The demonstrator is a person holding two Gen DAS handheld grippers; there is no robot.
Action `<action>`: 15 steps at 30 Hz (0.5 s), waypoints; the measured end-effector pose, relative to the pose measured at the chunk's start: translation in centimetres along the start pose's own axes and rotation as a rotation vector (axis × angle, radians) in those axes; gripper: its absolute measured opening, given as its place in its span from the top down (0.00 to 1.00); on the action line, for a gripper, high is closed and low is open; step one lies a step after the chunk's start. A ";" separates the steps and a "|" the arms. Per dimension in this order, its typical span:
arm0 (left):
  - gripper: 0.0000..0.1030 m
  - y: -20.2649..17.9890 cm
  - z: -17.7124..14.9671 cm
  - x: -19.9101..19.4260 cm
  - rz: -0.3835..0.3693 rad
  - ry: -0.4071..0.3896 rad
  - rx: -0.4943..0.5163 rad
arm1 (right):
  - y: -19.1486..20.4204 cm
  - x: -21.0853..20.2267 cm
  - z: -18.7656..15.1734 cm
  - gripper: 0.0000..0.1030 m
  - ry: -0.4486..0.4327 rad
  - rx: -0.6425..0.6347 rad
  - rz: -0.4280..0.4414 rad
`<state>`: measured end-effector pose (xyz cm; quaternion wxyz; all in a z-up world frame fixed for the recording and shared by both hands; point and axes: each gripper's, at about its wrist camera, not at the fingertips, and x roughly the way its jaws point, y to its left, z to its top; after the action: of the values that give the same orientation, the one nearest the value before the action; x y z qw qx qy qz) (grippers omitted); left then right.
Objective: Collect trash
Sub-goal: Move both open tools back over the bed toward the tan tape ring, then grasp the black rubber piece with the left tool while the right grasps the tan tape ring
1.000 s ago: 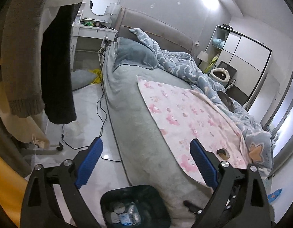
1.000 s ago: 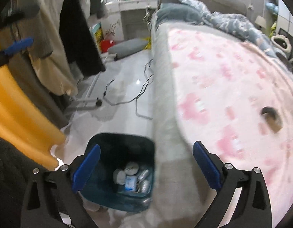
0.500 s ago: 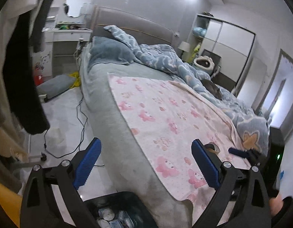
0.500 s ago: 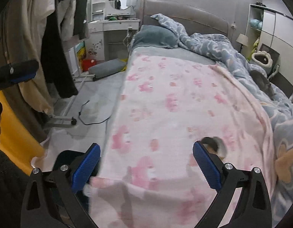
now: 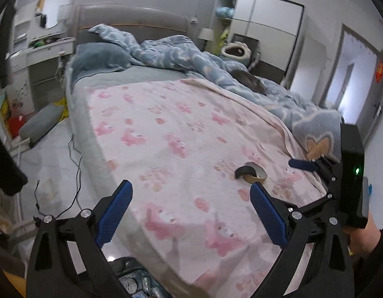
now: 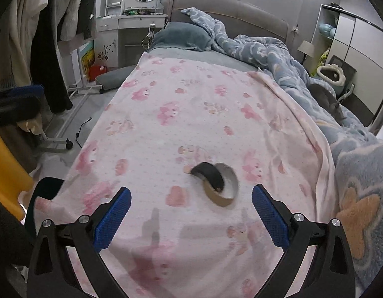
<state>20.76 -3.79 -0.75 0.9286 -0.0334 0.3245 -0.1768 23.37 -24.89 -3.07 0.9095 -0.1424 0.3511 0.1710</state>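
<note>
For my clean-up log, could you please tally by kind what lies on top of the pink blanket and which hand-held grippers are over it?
Tape roll: 1
Hand-held grippers, both open and empty: 2, left hand-held gripper and right hand-held gripper
Pink blanket: 1
Total: 4

Left gripper [image 5: 190, 209] open wide, blue pads [image 5: 114, 209] spread, empty. Right gripper [image 6: 191, 217] likewise open wide and empty, seen in the left view at far right, gripped from behind by a hand [image 5: 365, 236] in a dark sleeve.
</note>
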 end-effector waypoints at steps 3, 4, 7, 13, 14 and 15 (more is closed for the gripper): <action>0.06 -1.4 -0.1 2.1 -0.020 0.038 0.038 | -1.2 0.5 -0.5 0.06 -0.012 0.004 0.016; 0.06 -1.6 -0.1 2.7 -0.027 0.049 0.041 | -1.7 1.0 -0.7 0.09 -0.006 0.007 0.027; 0.07 -2.2 0.3 4.6 -0.065 0.077 0.026 | -2.7 1.9 -1.1 0.20 0.000 0.016 0.054; 0.09 -3.3 1.1 7.6 -0.130 0.111 0.001 | -4.1 2.9 -1.7 0.30 -0.038 0.007 0.089; 0.11 -3.6 1.3 8.1 -0.145 0.114 -0.001 | -4.3 3.0 -1.7 0.30 -0.043 0.008 0.094; 0.11 -3.9 1.4 8.4 -0.157 0.117 -0.001 | -4.5 3.2 -1.7 0.30 -0.046 0.009 0.103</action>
<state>26.55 -10.43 -3.92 0.8913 -0.0486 0.3746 -0.2506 26.45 -28.85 -5.84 0.9079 -0.1162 0.3378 0.2191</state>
